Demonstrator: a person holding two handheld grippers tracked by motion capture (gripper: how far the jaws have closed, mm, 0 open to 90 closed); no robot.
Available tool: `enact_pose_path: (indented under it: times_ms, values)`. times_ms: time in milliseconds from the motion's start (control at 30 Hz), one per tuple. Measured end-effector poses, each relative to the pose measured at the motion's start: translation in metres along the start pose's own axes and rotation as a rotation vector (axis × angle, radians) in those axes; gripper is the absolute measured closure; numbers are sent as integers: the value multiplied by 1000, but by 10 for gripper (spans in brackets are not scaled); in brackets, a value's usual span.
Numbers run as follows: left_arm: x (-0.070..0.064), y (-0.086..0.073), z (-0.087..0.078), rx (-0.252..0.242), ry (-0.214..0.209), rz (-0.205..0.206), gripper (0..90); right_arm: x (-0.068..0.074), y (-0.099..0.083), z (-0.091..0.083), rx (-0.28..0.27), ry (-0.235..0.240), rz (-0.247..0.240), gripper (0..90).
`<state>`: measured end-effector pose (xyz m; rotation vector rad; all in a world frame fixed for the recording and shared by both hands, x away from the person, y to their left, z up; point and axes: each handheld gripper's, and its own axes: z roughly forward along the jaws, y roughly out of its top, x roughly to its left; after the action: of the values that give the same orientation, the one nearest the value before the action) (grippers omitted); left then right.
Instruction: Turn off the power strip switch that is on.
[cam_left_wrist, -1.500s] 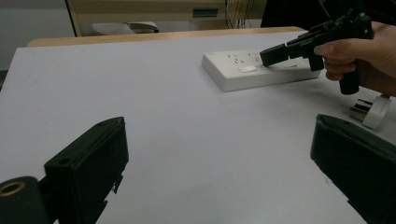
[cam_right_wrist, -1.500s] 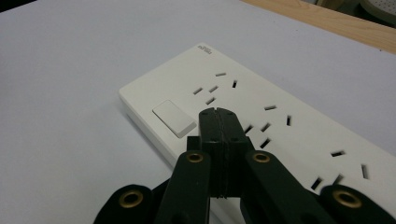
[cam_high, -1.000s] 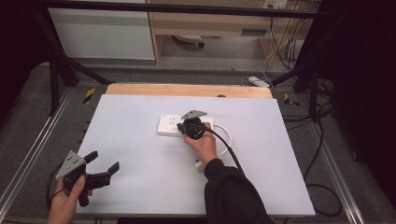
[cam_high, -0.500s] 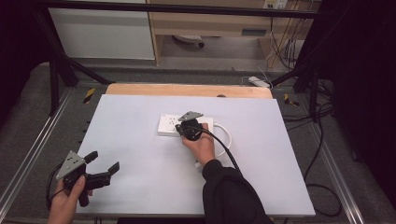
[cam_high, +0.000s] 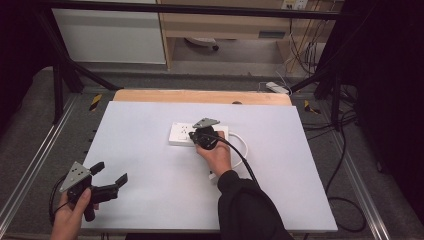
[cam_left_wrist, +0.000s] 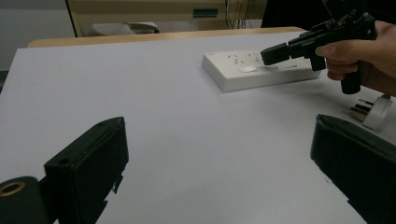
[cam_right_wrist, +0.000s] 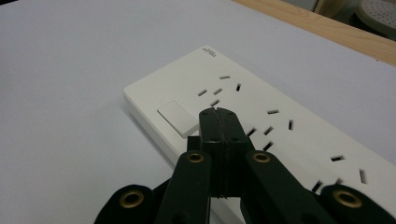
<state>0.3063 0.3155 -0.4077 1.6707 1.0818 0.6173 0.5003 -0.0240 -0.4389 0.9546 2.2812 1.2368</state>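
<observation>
- My left gripper (cam_high: 107, 182) sits well away from the power strip (cam_high: 182, 134), toward the near left corner of the white table (cam_high: 150, 210). Its jaws are spread wide with nothing between them; in the left gripper view only bare tabletop lies in the gap.
- From that gripper the power strip lies ahead and to the right, its long axis running across the table, roughly parallel to the wooden edge (cam_high: 200, 96) behind it.
- The strip's rocker switch (cam_right_wrist: 177, 117) is at its left end, with the socket slots running off to the right of it.
- My right gripper (cam_right_wrist: 218, 116) is clearly the nearer one: its jaws are pressed together with nothing pinched, and the closed tip is over the strip's top face, just beside the switch on its right, near the first group of slots. I cannot tell whether the tip touches the plastic.
- I judge that the next move turns on that small offset: the switch lies just left of the closed tip.
- Right of the strip, its white cable (cam_high: 243, 145) loops away, and a plug (cam_left_wrist: 373, 111) lies on the table near my right hand (cam_high: 216, 156).
</observation>
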Motion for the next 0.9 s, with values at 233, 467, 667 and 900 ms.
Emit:
enact_pose_path:
  times_ms: [233,467,667,900]
  values:
    - [0,0,0,0,0,0,41,0,0,-1,-1,5,4,900]
    - [0,0,0,-1,0,0,41,1,1,-2,-12,11,21,900]
    - [0,0,0,-1,0,1,41,0,2,-3,-23,15,30,900]
    - [0,0,0,-1,0,2,41,-2,4,-5,-34,13,52,895]
